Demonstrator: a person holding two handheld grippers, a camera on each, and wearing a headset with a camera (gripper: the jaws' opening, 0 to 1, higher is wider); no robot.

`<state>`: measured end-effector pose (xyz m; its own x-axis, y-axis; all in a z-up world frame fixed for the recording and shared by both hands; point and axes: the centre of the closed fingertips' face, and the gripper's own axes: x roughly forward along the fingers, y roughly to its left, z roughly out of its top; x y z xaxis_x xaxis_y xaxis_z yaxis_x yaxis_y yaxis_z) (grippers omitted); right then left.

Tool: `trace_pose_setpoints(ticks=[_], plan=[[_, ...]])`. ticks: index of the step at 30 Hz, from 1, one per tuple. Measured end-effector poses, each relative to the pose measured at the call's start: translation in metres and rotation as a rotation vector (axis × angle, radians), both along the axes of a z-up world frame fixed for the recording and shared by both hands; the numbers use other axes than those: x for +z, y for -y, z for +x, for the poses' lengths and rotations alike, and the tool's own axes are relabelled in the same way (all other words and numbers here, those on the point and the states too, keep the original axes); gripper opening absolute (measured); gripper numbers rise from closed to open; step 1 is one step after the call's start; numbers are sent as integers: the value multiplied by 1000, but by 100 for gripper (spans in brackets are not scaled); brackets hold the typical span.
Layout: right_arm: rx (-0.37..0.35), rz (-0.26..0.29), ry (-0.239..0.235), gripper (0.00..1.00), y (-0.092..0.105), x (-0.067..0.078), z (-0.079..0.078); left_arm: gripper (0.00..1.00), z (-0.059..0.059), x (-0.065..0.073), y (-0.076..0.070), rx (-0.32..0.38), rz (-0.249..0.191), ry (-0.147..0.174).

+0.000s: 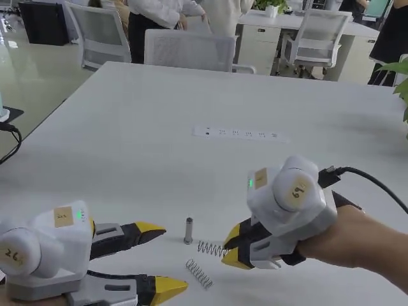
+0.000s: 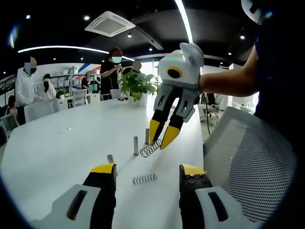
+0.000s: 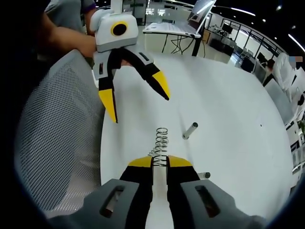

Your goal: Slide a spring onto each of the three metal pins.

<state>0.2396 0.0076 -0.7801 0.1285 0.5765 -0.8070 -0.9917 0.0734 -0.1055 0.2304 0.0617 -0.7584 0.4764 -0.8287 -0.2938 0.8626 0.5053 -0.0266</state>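
My right gripper (image 1: 231, 247) (image 3: 159, 161) is shut on one end of a spring (image 1: 209, 247) (image 3: 161, 141), which sticks out past the tips just above the white table (image 1: 191, 95). A short metal pin (image 1: 189, 230) (image 3: 189, 130) stands close beside that spring. A second pin (image 3: 204, 175) shows by the right jaw. A loose spring (image 1: 199, 273) (image 2: 144, 179) lies on the table between the open jaws of my left gripper (image 1: 159, 257) (image 2: 147, 169). In the left gripper view two pins (image 2: 136, 145) (image 2: 110, 159) stand upright; a third upright piece (image 2: 147, 136) is behind them.
A power strip (image 1: 234, 133) lies flat mid-table. A cable (image 1: 373, 182) trails from the right gripper. A mesh chair (image 2: 248, 157) sits at the near edge, more chairs (image 1: 188, 50) and people stand at the far side. A potted plant (image 2: 136, 85) is at one end.
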Motion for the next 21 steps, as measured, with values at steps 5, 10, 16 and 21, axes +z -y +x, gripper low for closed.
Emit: trace_pose_setpoints(ticks=[5, 10, 16, 21], plan=[[18, -4, 2, 7, -4, 1, -2, 46, 0, 0, 1, -2, -1, 0], [35, -9, 1, 7, -7, 1, -5, 44, -1, -1, 2, -7, 0, -1], [58, -13, 2, 7, -13, 1, -8, 41, -2, -1, 2, -11, -2, -2], [73, -15, 2, 7, -15, 2, -10, 38, -2, 0, 4, -17, -3, 0]])
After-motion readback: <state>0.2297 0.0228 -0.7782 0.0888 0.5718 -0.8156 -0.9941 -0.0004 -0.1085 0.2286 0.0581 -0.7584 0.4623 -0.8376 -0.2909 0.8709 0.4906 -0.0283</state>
